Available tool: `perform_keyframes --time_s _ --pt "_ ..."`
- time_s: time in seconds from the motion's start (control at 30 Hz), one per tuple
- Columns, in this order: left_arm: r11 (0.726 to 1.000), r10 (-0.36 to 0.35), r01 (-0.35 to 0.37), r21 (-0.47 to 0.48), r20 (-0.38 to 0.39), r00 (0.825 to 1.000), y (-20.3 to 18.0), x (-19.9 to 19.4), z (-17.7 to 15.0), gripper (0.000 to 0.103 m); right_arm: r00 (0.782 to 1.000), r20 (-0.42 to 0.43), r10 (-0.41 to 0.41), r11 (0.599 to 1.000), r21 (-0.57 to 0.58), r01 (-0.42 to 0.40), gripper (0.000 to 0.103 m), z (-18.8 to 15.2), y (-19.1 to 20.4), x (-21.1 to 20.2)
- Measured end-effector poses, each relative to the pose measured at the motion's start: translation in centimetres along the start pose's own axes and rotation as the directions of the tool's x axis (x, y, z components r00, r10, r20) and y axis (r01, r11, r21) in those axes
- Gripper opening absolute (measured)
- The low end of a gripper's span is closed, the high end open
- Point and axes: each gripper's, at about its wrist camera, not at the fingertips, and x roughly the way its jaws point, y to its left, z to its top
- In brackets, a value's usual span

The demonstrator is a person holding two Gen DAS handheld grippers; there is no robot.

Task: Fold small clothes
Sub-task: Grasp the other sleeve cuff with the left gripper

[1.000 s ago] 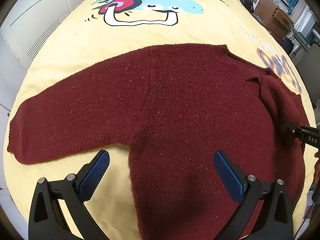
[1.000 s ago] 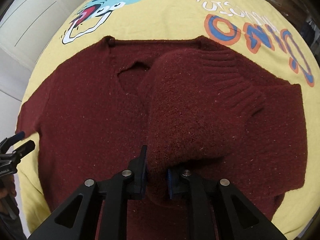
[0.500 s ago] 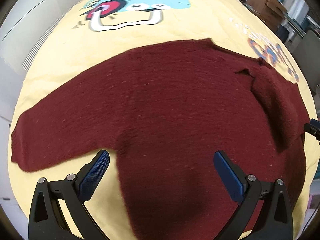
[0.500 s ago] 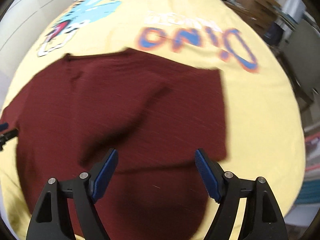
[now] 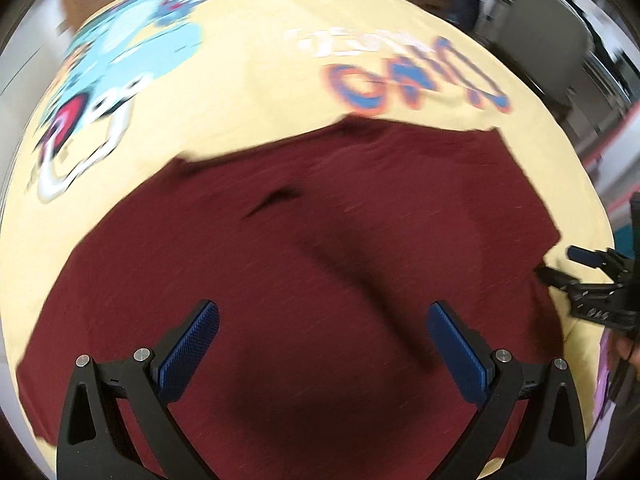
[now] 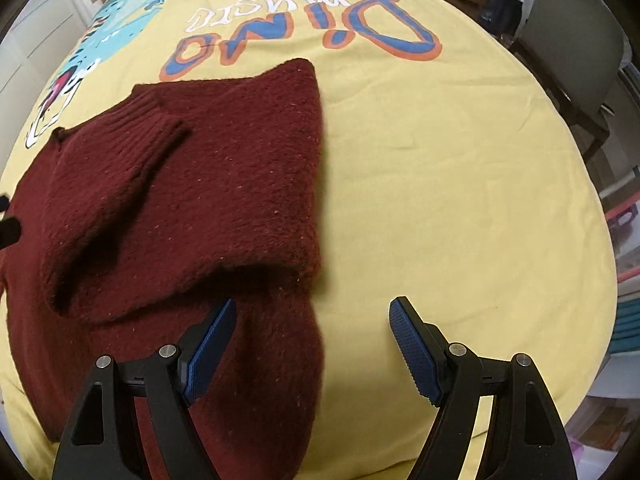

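Dark red knitted sweater [image 6: 224,184] lies flat on my yellow dinosaur-print cloth [image 6: 440,184]; one sleeve [image 6: 120,160] is folded across the body. Left gripper [image 5: 324,344] and right gripper [image 6: 312,344] both gape, empty. Other sleeve and body folds remain, I judge.

Looks like a lived-in room pressed into service for recording, maybe an office or study corner rather than a bedroom, though the blurred left view makes that hard to settle. The work surface is draped in a yellow children's cloth [image 6: 440,184] with a cartoon dinosaur [image 6: 120,12] and big "Dino" lettering [image 6: 304,36], very domestic. Past its far edge stands a grey chair [image 6: 576,36], with a dark bag [image 6: 500,10] by wooden furniture behind. White panelled cabinet doors [image 6: 28,36] run along the left, and stacked coloured bins or crates [image 6: 628,280] crowd the right edge
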Motion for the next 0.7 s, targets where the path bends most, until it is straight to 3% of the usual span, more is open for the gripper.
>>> perform_keyframes --time_s 0.37,0.43,0.5,0.57,0.63,0.7 --pt "0.969 0.043 -0.018 0.245 -0.097 0.994 -9.1 7.6 4.1 0.102 0.999 -0.009 0.034 0.999 0.02 -0.034 0.08 0.3 -0.4 1.5" --pt "0.968 0.067 -0.037 0.25 -0.112 0.991 -9.2 9.1 4.3 0.097 0.999 -0.016 0.036 0.999 0.022 -0.036 0.08 0.3 -0.5 1.9" --pt "0.958 0.109 -0.063 0.278 -0.156 0.982 -9.3 11.2 4.3 0.085 0.999 -0.022 0.035 0.999 0.023 -0.034 0.08 0.2 -0.5 2.3" --pt "0.955 0.119 -0.067 0.29 -0.164 0.979 -9.1 12.1 4.3 0.084 0.999 -0.023 0.036 0.999 0.025 -0.035 0.08 0.2 -0.5 2.5" --pt "0.959 0.103 -0.059 0.276 -0.15 0.983 -8.5 12.2 4.5 0.072 0.999 -0.024 0.035 0.999 0.024 -0.034 0.08 0.4 -0.4 2.8" --pt "0.963 0.094 -0.058 0.264 -0.126 0.988 -7.7 11.6 4.9 0.033 0.999 -0.024 0.04 0.999 0.022 -0.04 0.08 0.6 -0.2 2.8"
